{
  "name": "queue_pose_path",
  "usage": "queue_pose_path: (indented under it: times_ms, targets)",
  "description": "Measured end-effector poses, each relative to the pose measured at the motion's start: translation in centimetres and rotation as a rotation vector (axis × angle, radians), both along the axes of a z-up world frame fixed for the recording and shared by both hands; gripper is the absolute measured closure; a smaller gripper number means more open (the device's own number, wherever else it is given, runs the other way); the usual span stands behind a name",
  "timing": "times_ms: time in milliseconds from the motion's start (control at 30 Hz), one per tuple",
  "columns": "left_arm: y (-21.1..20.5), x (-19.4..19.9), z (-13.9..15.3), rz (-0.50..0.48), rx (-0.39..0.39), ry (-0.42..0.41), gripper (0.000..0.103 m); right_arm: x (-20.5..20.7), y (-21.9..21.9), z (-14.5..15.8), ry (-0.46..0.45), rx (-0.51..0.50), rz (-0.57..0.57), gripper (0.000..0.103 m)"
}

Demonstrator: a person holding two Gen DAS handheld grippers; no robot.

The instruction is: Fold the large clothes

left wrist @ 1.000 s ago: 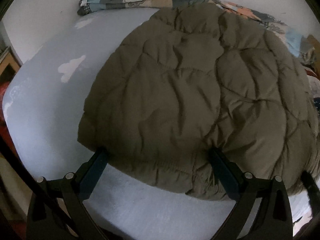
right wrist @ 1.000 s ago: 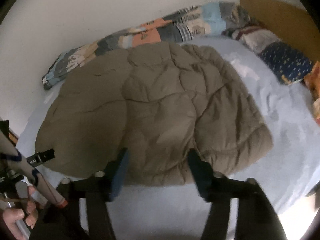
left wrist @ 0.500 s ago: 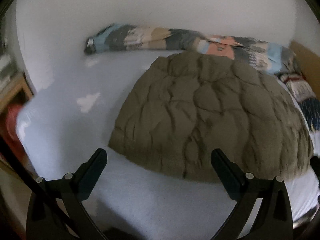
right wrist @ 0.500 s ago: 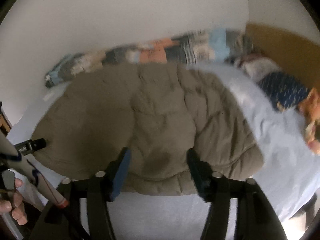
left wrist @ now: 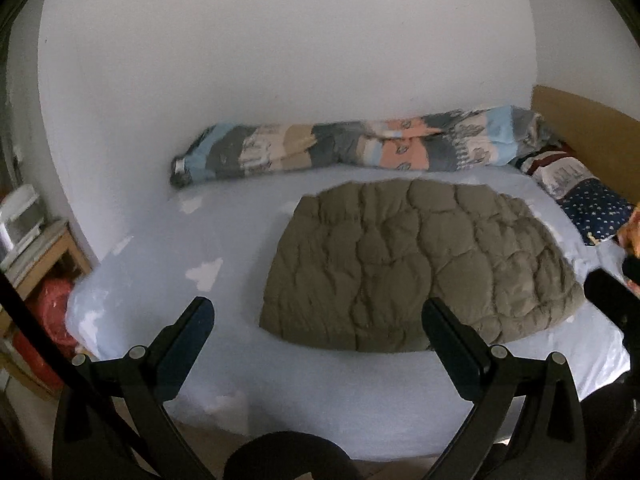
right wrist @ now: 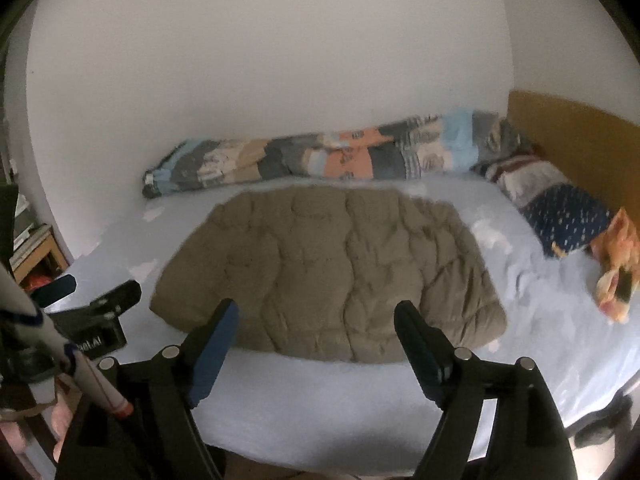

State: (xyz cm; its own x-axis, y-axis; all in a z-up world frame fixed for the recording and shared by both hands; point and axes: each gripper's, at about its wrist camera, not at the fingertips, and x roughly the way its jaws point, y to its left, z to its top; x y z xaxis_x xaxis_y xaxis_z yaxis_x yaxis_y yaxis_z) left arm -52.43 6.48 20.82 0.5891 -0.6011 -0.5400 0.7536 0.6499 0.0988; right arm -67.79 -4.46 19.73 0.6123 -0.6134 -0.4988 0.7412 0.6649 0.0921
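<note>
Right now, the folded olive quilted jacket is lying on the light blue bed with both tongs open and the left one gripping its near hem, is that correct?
Not quite. The left tongs are open but grip nothing: the left wrist view shows them apart from the olive quilted jacket, held back from its near hem. The rest holds: the jacket lies folded on the light blue bed, and the right tongs are open too.

Matt quilted cloth jacket (left wrist: 416,264) (puffy) lies on smooth cloth bedsheet (left wrist: 160,280).

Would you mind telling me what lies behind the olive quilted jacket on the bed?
Behind the jacket, a rolled patchwork blanket lies along the white wall. Bare blue sheet separates them; whatever is under the jacket is hidden.
</note>
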Motion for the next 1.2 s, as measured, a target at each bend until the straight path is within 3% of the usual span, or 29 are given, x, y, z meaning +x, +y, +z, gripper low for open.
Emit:
queue_pose_path:
  times_ms: [133,533,633,833,1200]
  targets:
    - [1.2,-1.0,1.6,-0.011,0.011,-0.046,0.000,-0.7,1.2,2.5,-0.032,-0.041,-0.001,0.013]
    - [5.8,-3.0,7.8,0.087,-0.067,-0.155,0.000,-2.8,5.9,8.7,-0.090,-0.131,-0.019,0.003]
    - [6.1,-3.2,8.1,0.045,-0.086,-0.113,0.000,-3.7,7.8,10.2,-0.136,-0.203,-0.005,0.000]
    - [5.5,-2.7,7.0,0.042,-0.036,-0.069,0.000,-2.2,8.2,9.0,-0.071,-0.177,0.022,0.000]
    - [4.8,-2.1,5.4,0.039,0.002,-0.038,0.000,-2.1,7.8,7.9,-0.064,-0.148,0.010,0.000]
